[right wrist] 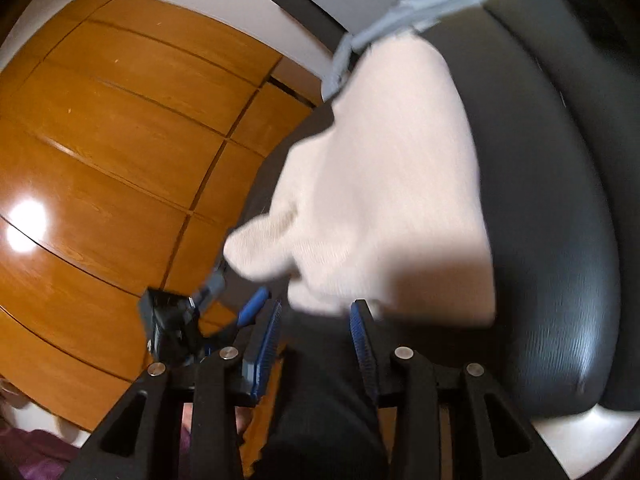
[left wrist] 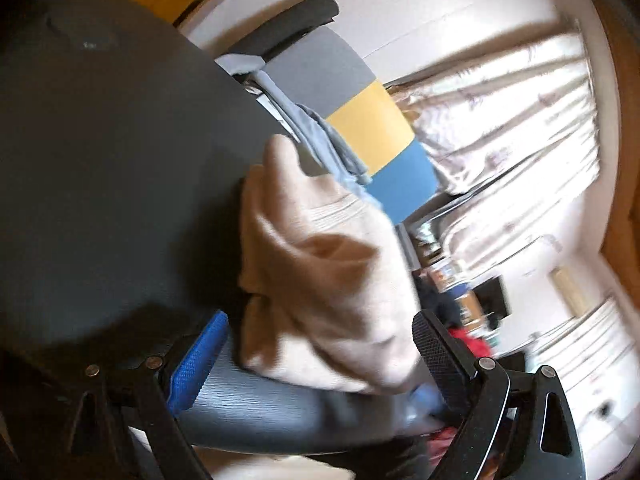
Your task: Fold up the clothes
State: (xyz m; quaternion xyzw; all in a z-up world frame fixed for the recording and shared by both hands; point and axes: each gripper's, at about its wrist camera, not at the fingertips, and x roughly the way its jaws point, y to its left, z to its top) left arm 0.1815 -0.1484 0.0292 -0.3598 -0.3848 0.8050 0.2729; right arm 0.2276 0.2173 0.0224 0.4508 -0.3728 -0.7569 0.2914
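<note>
A cream knitted garment point(right wrist: 384, 200) lies bunched on a black leather seat cushion point(right wrist: 552, 240). Behind it sits a light blue garment point(right wrist: 400, 12), which also shows at the far end of the left wrist view point(left wrist: 320, 136). My right gripper point(right wrist: 316, 340) is just short of the cream garment's near edge, its blue pads apart and not pressing the cloth; something dark lies between them. My left gripper point(left wrist: 316, 360) stands wide open, the cream garment point(left wrist: 320, 280) bulging between its fingers. From the right wrist view, the left gripper point(right wrist: 224, 300) is at the garment's left corner.
A grey, yellow and blue striped panel point(left wrist: 372, 128) stands behind the cushion. Orange wooden floor point(right wrist: 120, 140) spreads to the left of the seat. Pale curtains point(left wrist: 512, 120) and white cupboards point(left wrist: 580, 360) fill the far side of the room.
</note>
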